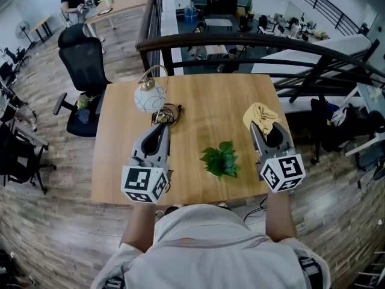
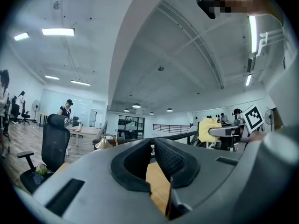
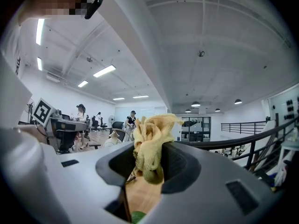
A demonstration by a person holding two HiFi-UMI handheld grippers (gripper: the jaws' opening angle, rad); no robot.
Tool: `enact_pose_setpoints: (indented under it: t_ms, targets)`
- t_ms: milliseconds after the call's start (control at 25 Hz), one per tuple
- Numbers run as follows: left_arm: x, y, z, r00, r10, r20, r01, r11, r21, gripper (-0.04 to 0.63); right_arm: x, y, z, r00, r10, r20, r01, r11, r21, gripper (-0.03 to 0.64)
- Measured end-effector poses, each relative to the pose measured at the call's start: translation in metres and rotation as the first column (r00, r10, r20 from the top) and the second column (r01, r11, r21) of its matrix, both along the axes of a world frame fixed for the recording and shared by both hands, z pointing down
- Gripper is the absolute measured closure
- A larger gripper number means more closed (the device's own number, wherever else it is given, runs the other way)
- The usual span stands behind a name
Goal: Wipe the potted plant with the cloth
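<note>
The plant sits on the wooden counter at about 6 o'clock, close to the near edge. Its green leaves are spread out, and the pot under them cannot be made out.

The left gripper is held level at the plant's 9 o'clock, well apart from it. In the left gripper view its fingers are drawn almost together, with only a thin slit between them. Nothing is between them, and bare wood shows below.

The right gripper is at the plant's 2 o'clock, also level. Its fingers are closed on a yellow cloth, which bunches up past their tips. In the right gripper view the cloth stands crumpled between the dark pads, and a scrap of green leaf shows at the bottom edge.

A round white lamp stands at the counter's 10 o'clock, with a tangle of cable just beside it at its 4 o'clock. A black office chair is on the floor off the counter's left side. A dark railing curves past the far edge.
</note>
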State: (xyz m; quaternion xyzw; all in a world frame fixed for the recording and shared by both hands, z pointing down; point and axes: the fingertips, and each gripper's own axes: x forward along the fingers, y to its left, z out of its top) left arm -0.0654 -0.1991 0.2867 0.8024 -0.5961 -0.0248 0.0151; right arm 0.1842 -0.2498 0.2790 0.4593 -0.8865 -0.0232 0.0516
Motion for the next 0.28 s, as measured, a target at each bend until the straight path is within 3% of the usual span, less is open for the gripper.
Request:
enact_pose_setpoints:
  t_ms: [280]
  targets:
    - [0.0003, -0.0042, 0.0037, 1.000, 0.012, 0.006, -0.012, 1.000, -0.005, 0.561, -0.0051, -0.0026, 0.0083, 1.000, -0.003, -0.012, 0.003, 1.000, -0.011, 0.428]
